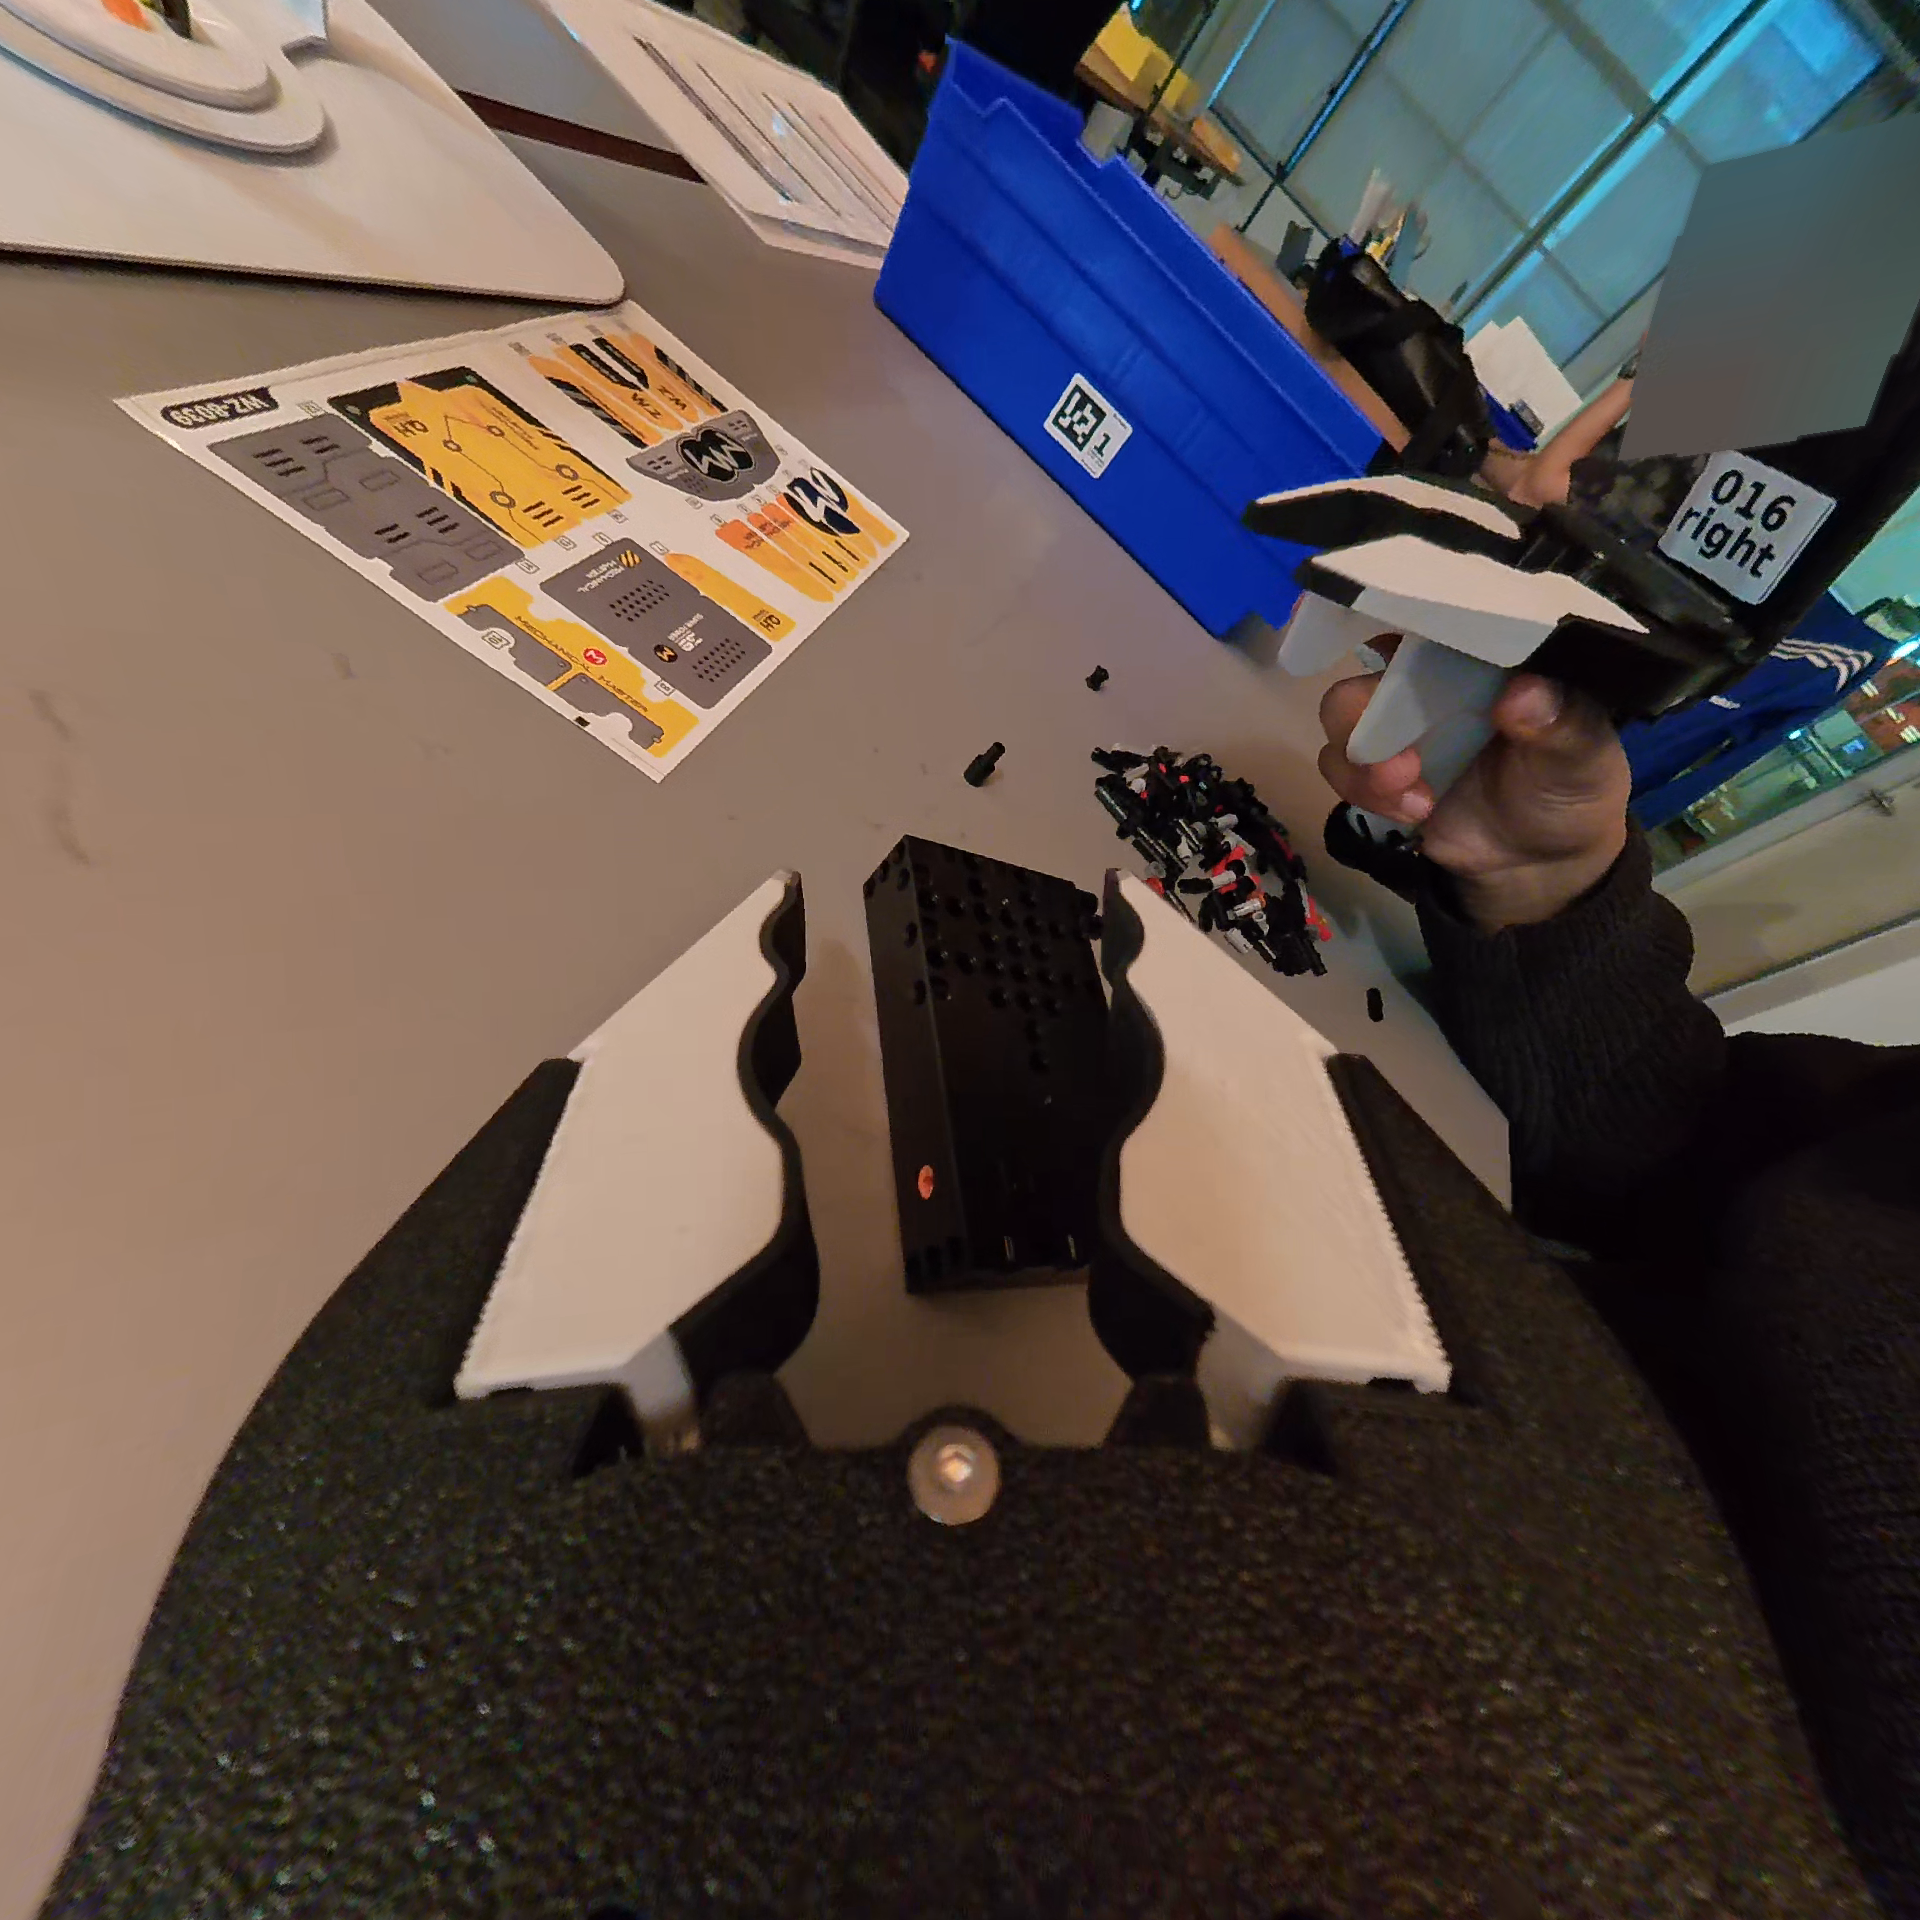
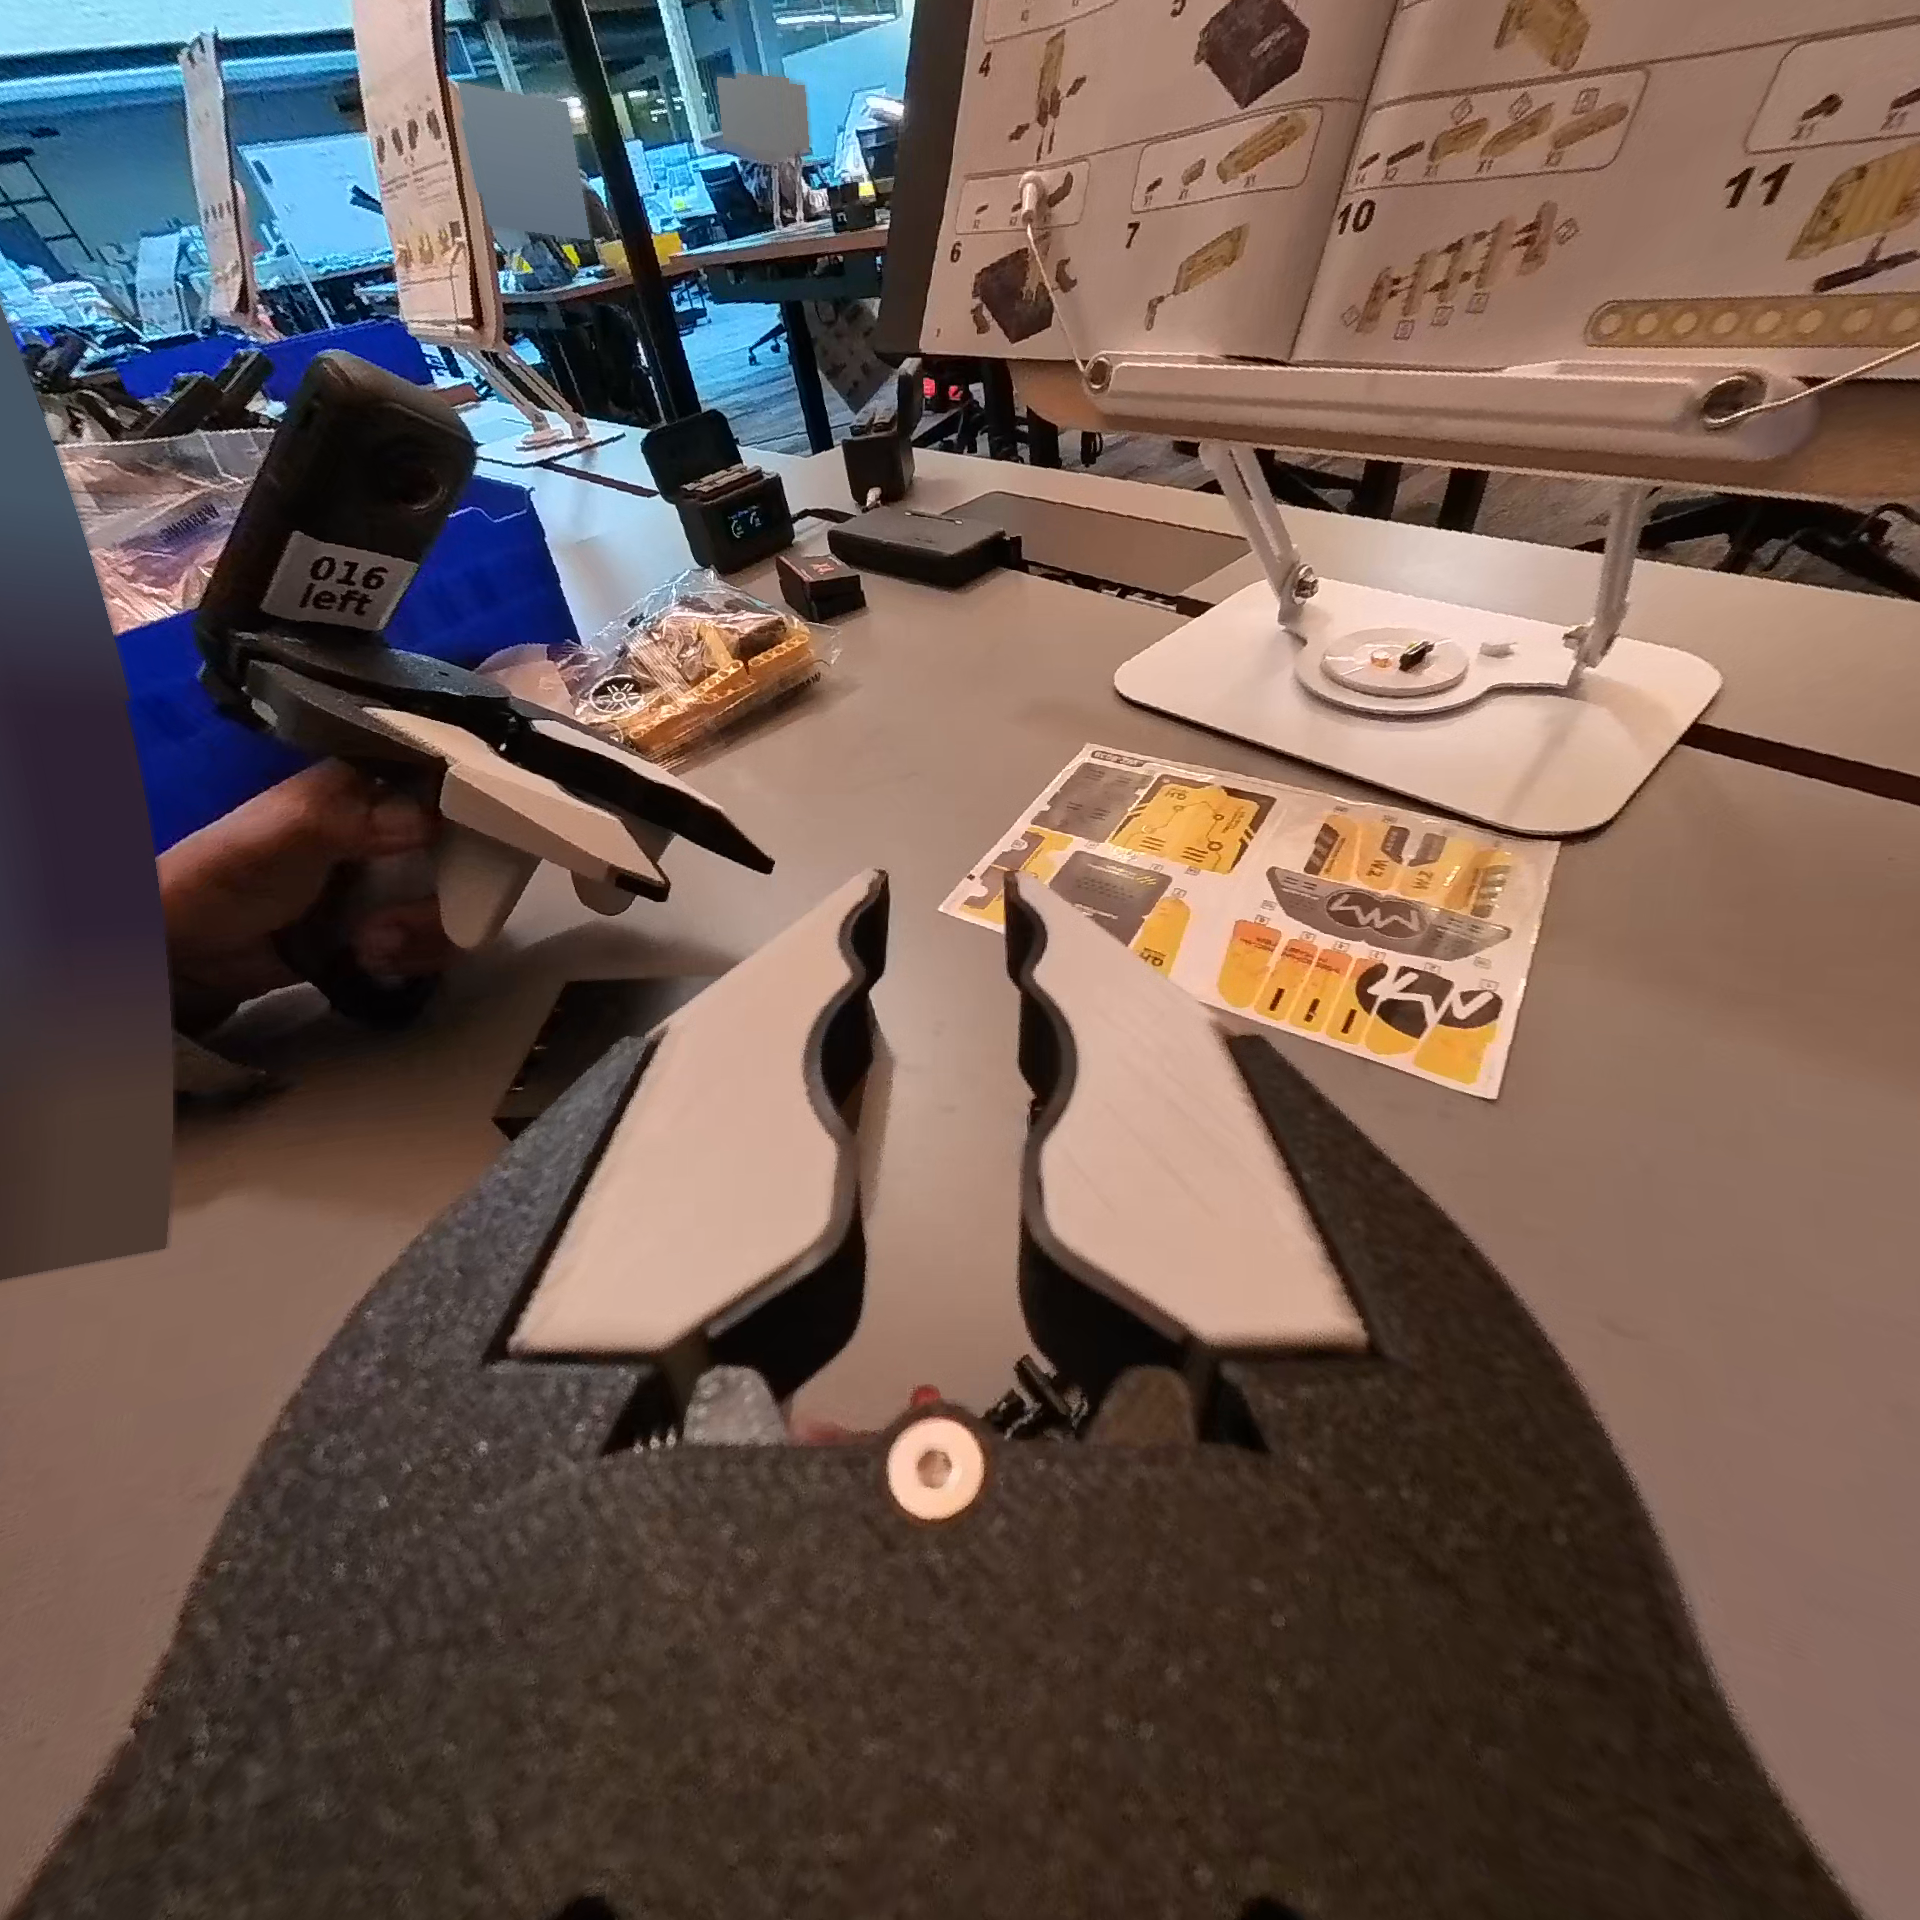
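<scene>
In the left wrist view, the left gripper hangs low over the grey surface with its white fingers spread wide; a black block full of holes lies on the surface between them, close against the right-hand finger and clear of the other. Just beyond lies a heap of small black and red pins, with a few loose pins nearby. A yellow and grey sticker sheet lies farther left, and a blue bin stands behind. The right gripper, held in a hand, hovers above the pins. In the right wrist view, the right gripper is raised above the surface, its fingers parted and holding nothing. The sticker sheet lies ahead, a white stand carrying an open booklet stands behind it, and a clear bag of parts lies left, beyond the left gripper.
</scene>
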Tool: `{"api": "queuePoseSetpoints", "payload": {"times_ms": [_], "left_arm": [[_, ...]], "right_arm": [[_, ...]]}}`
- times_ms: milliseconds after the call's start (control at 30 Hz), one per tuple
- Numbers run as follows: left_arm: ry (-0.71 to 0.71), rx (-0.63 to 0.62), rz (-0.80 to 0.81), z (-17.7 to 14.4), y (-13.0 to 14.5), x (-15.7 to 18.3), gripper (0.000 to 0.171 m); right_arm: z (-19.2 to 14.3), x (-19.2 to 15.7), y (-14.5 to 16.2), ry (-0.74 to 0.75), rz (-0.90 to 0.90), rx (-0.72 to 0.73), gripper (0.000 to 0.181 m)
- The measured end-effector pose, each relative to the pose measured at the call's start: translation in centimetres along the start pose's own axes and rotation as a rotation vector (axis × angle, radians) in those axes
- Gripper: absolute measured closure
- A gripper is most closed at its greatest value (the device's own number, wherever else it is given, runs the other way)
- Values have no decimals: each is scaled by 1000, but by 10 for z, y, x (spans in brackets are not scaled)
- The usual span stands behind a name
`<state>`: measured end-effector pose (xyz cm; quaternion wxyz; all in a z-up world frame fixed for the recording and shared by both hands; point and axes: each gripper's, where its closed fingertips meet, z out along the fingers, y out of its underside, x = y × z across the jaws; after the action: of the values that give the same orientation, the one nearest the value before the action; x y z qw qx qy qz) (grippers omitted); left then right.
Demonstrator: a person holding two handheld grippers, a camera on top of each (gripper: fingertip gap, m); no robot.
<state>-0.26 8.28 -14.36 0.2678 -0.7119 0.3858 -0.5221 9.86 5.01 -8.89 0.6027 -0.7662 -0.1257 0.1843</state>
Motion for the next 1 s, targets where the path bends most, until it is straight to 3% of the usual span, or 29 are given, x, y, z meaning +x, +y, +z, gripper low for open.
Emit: {"api": "queuePoseSetpoints", "payload": {"times_ms": [1000], "left_arm": [[-43, -30, 94, 3, 4, 4, 115]], "right_arm": [[2, 0, 1, -27, 65, 9, 154]]}}
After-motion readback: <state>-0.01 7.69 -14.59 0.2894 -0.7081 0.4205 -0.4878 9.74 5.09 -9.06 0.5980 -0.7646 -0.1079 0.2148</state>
